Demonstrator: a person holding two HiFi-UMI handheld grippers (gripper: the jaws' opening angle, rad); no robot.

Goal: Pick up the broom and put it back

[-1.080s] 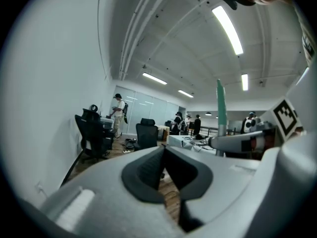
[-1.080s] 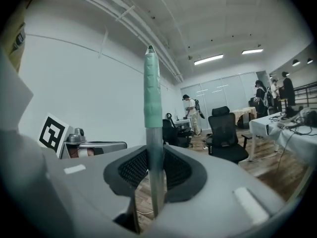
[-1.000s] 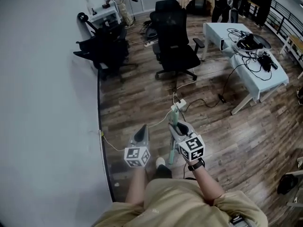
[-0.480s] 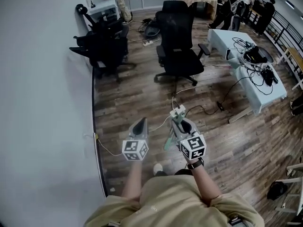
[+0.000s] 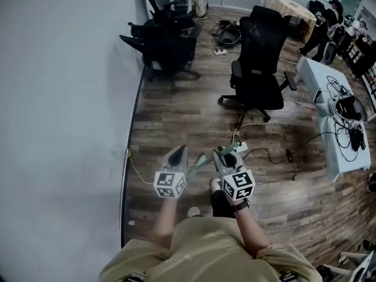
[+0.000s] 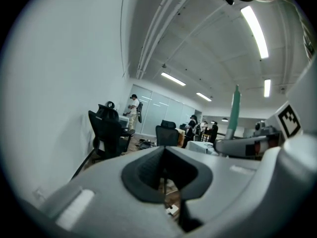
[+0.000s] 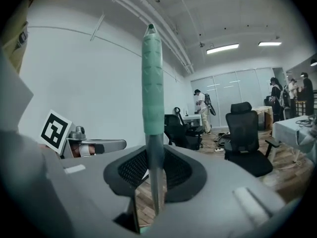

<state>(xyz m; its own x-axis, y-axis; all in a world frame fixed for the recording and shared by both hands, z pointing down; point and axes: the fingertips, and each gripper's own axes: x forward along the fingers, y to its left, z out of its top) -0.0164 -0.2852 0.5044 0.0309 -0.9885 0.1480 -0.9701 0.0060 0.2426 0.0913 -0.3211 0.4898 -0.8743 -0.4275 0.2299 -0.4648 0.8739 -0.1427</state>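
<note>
My right gripper (image 7: 154,167) is shut on the broom's thin grey pole. The pole's green grip (image 7: 152,78) rises straight up from the jaws. In the head view the right gripper (image 5: 224,155) is held out over the wood floor, and a green piece of the broom handle (image 5: 200,159) slants to its left. My left gripper (image 5: 177,156) is beside it, shut with nothing in it; its jaws meet on a thin line (image 6: 163,155). The left gripper view also shows the green grip (image 6: 234,114) and the right gripper (image 6: 247,145). The broom head is hidden.
A white wall (image 5: 59,98) runs along the left. Black office chairs stand ahead (image 5: 261,57) and by the wall (image 5: 167,40). A power strip (image 5: 239,147) with cables lies on the floor just ahead. At the right is a white table (image 5: 329,151) with cables; people stand far back.
Both grippers have travelled across the room with the broom, closer to the wall and the chairs. The chairs now sit further right in view. The green handle now slants left.
</note>
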